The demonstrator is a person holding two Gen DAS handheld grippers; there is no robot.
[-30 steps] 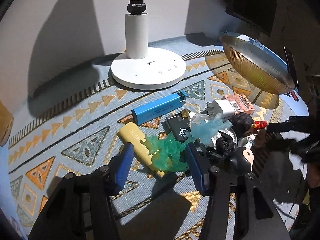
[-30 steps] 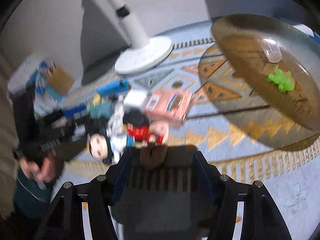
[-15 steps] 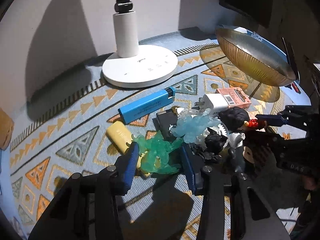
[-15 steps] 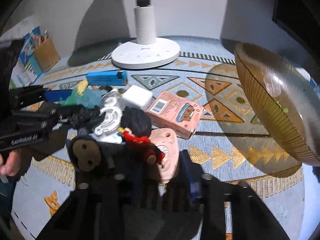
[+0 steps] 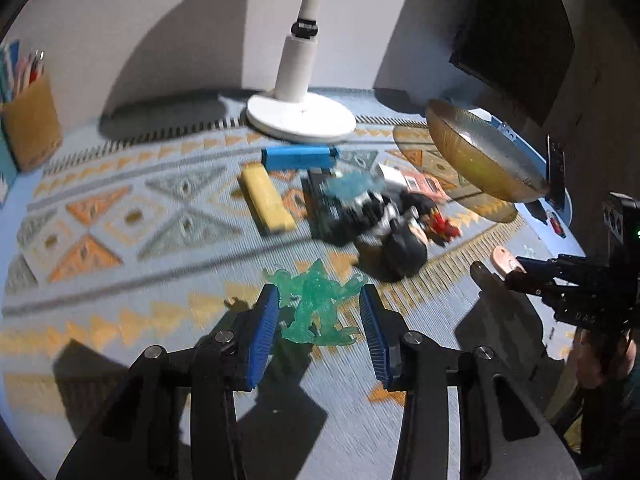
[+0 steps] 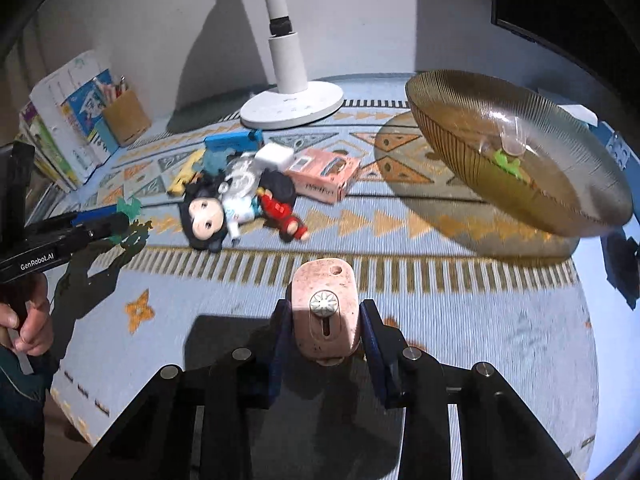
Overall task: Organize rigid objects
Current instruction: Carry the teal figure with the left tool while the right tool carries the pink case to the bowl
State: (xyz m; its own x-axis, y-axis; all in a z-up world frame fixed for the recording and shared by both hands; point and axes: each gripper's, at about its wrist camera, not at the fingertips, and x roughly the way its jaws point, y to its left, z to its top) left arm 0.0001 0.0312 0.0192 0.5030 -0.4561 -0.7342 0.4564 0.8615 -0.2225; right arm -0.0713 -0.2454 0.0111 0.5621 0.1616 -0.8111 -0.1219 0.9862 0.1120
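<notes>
Toy pile (image 6: 244, 196) lies between lamp base (image 6: 292, 108) and bowl (image 6: 520, 168).

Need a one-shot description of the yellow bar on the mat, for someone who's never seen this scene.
Start at the white round lamp base at the back of the patterned blue mat. Just in front lies a blue rectangular box; the flat pale-yellow bar lies beside its left end, left of the toy pile. It is the only plain yellow piece there.

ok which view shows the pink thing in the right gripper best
The right wrist view: the pink tag sits close, face-on, clamped between the right gripper pads. The left wrist view shows only its pink tip, edge-on and far off.
</notes>
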